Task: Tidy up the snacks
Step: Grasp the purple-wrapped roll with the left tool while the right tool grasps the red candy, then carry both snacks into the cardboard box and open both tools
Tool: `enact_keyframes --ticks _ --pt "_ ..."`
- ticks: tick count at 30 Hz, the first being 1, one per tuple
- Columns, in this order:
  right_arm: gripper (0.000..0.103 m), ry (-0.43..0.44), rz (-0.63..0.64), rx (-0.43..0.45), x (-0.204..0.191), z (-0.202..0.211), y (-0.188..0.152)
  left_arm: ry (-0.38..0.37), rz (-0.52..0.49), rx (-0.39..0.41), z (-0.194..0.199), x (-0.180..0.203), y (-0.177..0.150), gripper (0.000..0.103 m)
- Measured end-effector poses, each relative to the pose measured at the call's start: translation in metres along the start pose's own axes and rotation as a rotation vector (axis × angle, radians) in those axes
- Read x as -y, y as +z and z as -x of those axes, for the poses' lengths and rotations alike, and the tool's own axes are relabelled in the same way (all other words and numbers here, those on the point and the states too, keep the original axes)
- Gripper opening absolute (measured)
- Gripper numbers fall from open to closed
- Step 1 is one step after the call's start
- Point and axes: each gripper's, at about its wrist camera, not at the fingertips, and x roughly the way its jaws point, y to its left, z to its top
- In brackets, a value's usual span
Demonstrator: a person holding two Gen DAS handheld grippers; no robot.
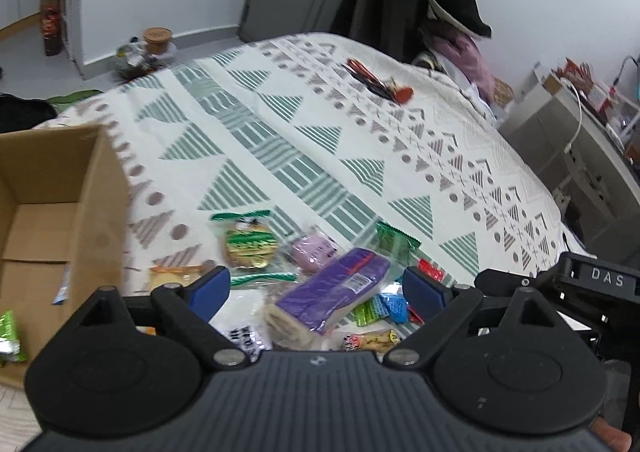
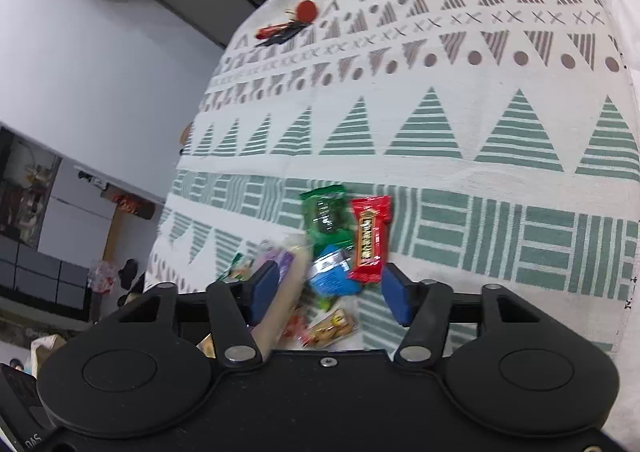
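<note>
Your left claw [image 1: 316, 288] is spread wide, empty, over the snack pile. The purple pack [image 1: 336, 292] lies between its pads, untouched, long axis running lower left to upper right. The box [image 1: 96, 188] sits at frame left. Your right claw [image 2: 328, 288] is half spread, gripping nothing; the blue packet [image 2: 332, 276] lies between its pads, the red bar [image 2: 370, 238] just above, upright in frame.

Open brown cardboard box [image 1: 60, 212] at left on patterned white-and-green bedspread [image 1: 320, 112]. Right of box, heap of wrapped snacks: purple rectangular packet [image 1: 336, 288] atop centre, green-wrapped round biscuit [image 1: 248, 244] behind-left, red bar wrapper [image 2: 370, 238] beside green sachet [image 2: 328, 220].
</note>
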Motion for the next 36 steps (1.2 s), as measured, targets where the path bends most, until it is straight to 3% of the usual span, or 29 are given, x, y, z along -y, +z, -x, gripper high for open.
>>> enact_keyframes --ticks 8,18,24,26,28,29,31,36 --pt "0.044 -0.04 -0.027 -0.029 0.007 -0.029 0.009 -0.025 -0.029 -0.067 -0.042 0.005 0.002 0.084" --pt "0.044 -0.075 -0.046 -0.067 0.014 -0.056 0.019 -0.04 -0.056 -0.158 -0.082 0.01 -0.001 0.069" --pt "0.044 -0.087 -0.025 -0.073 0.012 -0.068 0.021 -0.032 -0.09 -0.189 -0.094 0.017 -0.003 0.068" --pt "0.043 -0.09 -0.005 -0.072 0.01 -0.07 0.02 -0.023 -0.103 -0.195 -0.096 0.019 -0.003 0.063" --pt "0.036 -0.1 0.018 -0.075 0.008 -0.071 0.018 -0.018 -0.093 -0.199 -0.097 0.018 -0.002 0.046" --pt "0.025 -0.107 0.026 -0.08 0.008 -0.071 0.017 -0.021 -0.087 -0.199 -0.096 0.018 -0.002 0.043" --pt "0.021 -0.096 0.021 -0.086 0.01 -0.071 0.017 -0.024 -0.083 -0.195 -0.094 0.018 0.0 0.033" --pt "0.02 -0.055 0.034 -0.059 0.004 -0.058 0.015 -0.021 -0.068 -0.171 -0.081 0.019 0.0 0.031"
